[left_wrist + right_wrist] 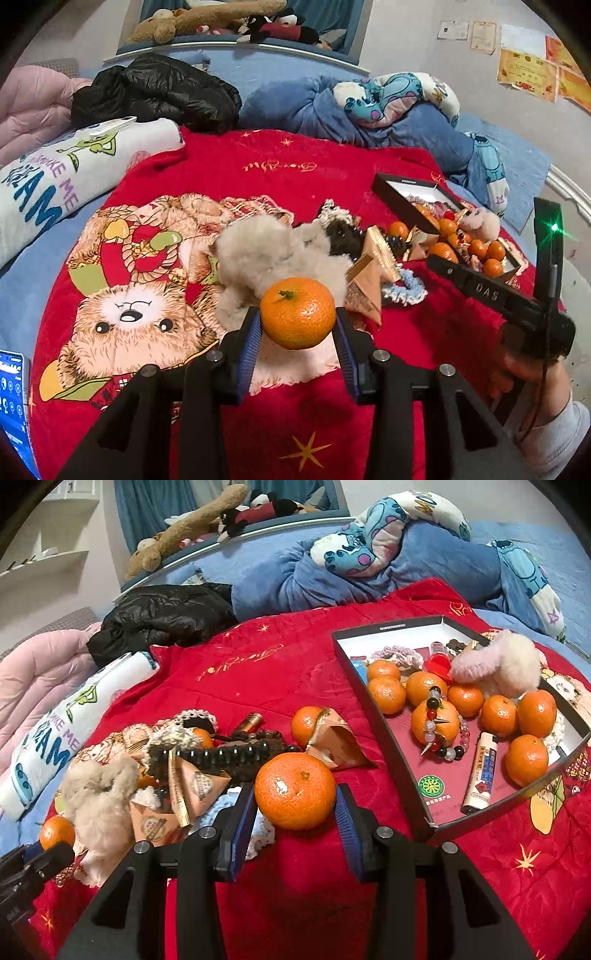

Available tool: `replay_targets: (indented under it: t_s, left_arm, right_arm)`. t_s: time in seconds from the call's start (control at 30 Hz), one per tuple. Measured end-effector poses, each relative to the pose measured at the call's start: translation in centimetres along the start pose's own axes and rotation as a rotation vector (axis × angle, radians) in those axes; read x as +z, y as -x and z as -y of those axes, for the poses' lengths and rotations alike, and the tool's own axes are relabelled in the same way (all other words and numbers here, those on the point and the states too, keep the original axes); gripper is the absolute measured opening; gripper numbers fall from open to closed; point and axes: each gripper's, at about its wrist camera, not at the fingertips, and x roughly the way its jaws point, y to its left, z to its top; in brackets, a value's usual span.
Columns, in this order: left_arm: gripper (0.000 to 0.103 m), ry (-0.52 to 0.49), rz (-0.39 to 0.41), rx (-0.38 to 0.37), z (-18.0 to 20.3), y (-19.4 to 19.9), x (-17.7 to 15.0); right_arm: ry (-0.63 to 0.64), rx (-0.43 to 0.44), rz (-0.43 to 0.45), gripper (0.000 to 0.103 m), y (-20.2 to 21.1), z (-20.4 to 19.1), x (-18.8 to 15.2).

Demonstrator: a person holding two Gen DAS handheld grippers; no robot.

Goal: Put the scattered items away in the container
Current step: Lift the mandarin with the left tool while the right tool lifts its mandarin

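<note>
My left gripper is shut on a tangerine and holds it above the red blanket, in front of a beige fluffy toy. My right gripper is shut on another tangerine, just left of the black open box. The box holds several tangerines, a bead bracelet, a lighter and a pink fluffy toy. A scattered pile lies left of it: paper packets, a dark beaded string, one more tangerine. The box also shows in the left wrist view.
A red cartoon blanket covers the bed. A black jacket, a blue quilt, a white printed pillow and plush toys lie behind. A phone lies at the left edge. The right gripper's body shows at right.
</note>
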Motion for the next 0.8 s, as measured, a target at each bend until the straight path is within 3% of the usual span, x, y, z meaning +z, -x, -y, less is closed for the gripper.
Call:
replay_targets:
  t_s: [0.2, 0.63, 0.8]
  left_arm:
    - [0.040, 0.006, 0.044, -0.010, 0.5, 0.2, 0.5]
    - [0.040, 0.015, 0.037, -0.023, 1.2, 0.3, 0.8]
    - [0.040, 0.046, 0.030, -0.091, 1.4, 0.6, 0.8]
  right_arm:
    - [0.039, 0.008, 0.018, 0.041, 1.1, -0.7, -0.3]
    - [0.030, 0.053, 0.039, 0.041, 2.2, -1.0, -0.3]
    - [-0.007, 0.138, 0.031, 0.041, 2.8, -0.5, -0.2]
